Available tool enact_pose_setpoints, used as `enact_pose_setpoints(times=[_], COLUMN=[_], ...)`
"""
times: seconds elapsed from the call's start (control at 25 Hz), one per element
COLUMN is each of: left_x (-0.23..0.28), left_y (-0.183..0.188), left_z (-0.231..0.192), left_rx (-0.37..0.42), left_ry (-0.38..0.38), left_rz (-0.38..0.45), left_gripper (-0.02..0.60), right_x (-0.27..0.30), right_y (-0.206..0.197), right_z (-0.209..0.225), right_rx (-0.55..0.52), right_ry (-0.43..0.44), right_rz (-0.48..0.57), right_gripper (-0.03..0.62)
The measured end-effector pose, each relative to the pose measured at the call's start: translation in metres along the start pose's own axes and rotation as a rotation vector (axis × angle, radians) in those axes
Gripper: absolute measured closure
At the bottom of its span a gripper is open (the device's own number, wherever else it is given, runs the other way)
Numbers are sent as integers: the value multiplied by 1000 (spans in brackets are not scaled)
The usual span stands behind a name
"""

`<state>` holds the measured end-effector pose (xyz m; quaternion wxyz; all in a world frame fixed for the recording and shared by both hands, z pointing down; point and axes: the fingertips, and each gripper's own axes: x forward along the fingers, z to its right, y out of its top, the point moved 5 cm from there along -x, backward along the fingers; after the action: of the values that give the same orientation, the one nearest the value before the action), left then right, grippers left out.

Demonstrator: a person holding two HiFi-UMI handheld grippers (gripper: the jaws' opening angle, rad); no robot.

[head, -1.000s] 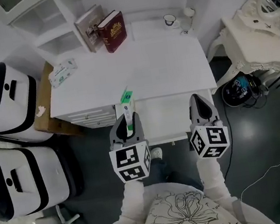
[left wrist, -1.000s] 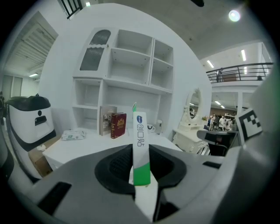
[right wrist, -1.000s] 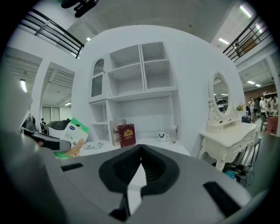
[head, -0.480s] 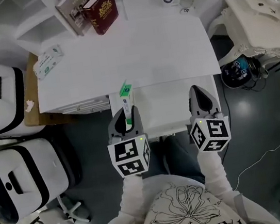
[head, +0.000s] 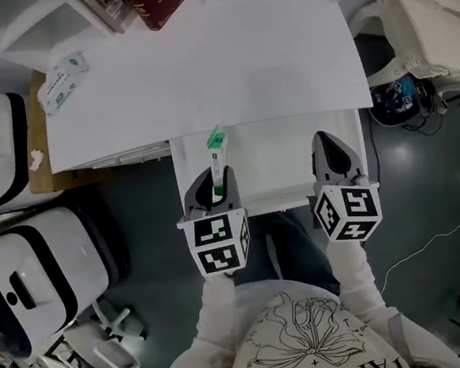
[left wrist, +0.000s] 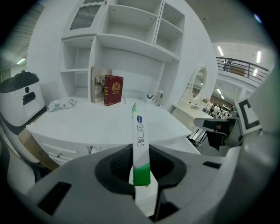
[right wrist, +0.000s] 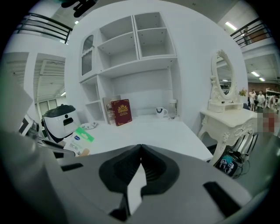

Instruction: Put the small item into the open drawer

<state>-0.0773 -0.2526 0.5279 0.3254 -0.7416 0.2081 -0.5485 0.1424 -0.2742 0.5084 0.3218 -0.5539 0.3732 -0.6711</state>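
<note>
1. I am pinching the small item (left wrist: 140, 148), a slim white-and-green pack, in my left gripper (left wrist: 141, 177). The jaws are standing narrow on its green end, above the open drawer (head: 272, 168).
2. My right gripper (right wrist: 139, 154) is hovering alongside, jaws together, empty.
3. I am judging the hold shallow. The pack could pivot or slip, landing on the drawer's front edge or the floor.
4. I am seeing a blue oval logo and grey characters on it, but they are unreadable. The red book (left wrist: 113, 90) is showing a gold crest, with its title too small to read.
</note>
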Motion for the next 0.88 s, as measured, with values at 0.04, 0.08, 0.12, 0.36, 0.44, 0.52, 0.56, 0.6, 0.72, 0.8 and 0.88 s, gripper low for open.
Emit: enact_pose_setpoints(times=[0.04,0.08,0.12,0.36,0.44,0.52,0.56,0.6,0.72,0.8,0.88], left_x=[6,11,15,43,51,60,65,71,91,104,114], left_y=[-5,-11,-16,-43,-52,-59,-62,-65,-72,-75,-80], left_z=[1,2,3,5,4,3,2,1,0,0,-1], left_rx=[1,2,4,7,5,-2,-4,-4,-1,-2,-12], left_ry=[-5,-10,-15,-14,-14,-15,-12,-8,-11,-18,-19], left_rz=[-21,-44,-67,-188,-229,-263,-279,-295,-343,-373,-398], left_gripper=[497,497,497,497,497,497,497,497,497,497,497], right_x=[2,4,6,16,18,21,22,23,25,27,28], right_y=[-4,-8,-12,-30,-36,-41,-43,-45,-52,-58,-63], right_z=[2,5,7,22,26,30,32,34,40,44,47], right_rx=[3,6,9,29,35,40,43,45,53,57,62], right_ry=[-1,-2,-2,-14,-19,-25,-28,-31,-39,-45,-51], right_rz=[-10,-20,-30,-75,-86,-97,-102,-107,-120,-131,-143], right_gripper=[591,591,591,591,591,591,591,591,591,591,591])
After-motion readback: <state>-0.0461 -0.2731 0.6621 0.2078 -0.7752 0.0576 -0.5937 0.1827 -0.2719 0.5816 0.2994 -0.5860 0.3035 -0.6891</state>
